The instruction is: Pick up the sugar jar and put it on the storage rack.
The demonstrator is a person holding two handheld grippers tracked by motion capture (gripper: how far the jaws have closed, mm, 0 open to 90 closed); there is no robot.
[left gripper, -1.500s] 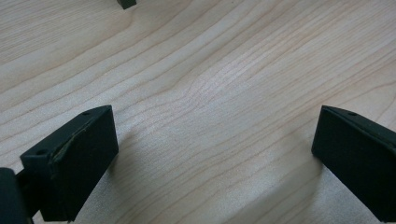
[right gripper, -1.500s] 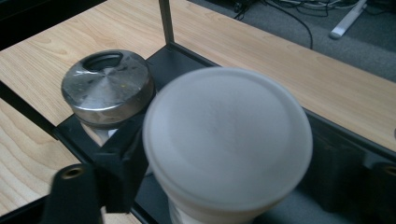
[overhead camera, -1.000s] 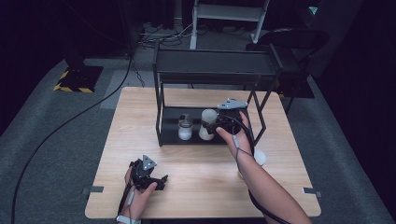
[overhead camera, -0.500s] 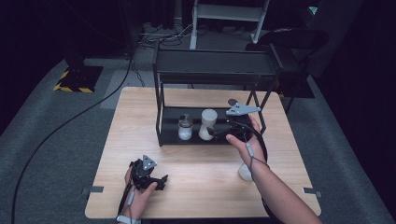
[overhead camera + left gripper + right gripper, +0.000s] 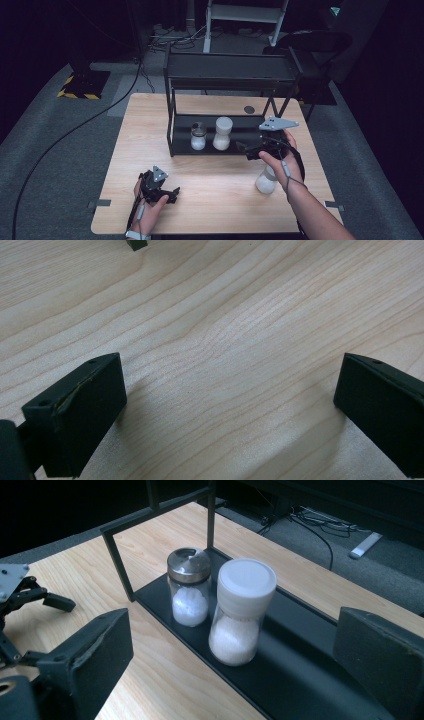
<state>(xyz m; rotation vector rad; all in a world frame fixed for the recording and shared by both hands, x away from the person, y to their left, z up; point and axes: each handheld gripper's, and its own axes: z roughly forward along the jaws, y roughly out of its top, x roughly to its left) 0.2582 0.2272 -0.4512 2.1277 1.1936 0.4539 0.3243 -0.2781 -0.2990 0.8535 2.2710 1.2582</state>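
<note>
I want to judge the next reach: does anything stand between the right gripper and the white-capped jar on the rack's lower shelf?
Nothing visible does. The right gripper has its jaws open and points at the white-capped jar across bare shelf. The metal-capped shaker stands beside the jar, off the line, and the rack's post is farther aside.

No text, label, brand or number can be read anywhere in these views. The white-capped jar (image 5: 240,615) and the steel-capped shaker (image 5: 188,587) on the black rack's lower shelf (image 5: 300,680) carry no label on the sides that face the cameras. The one sign-like marking is a yellow-and-black hazard stripe (image 5: 75,93) on the edge of a dark plate lying on the floor at far left, beyond the bench (image 5: 210,200); it bears no words.
</note>
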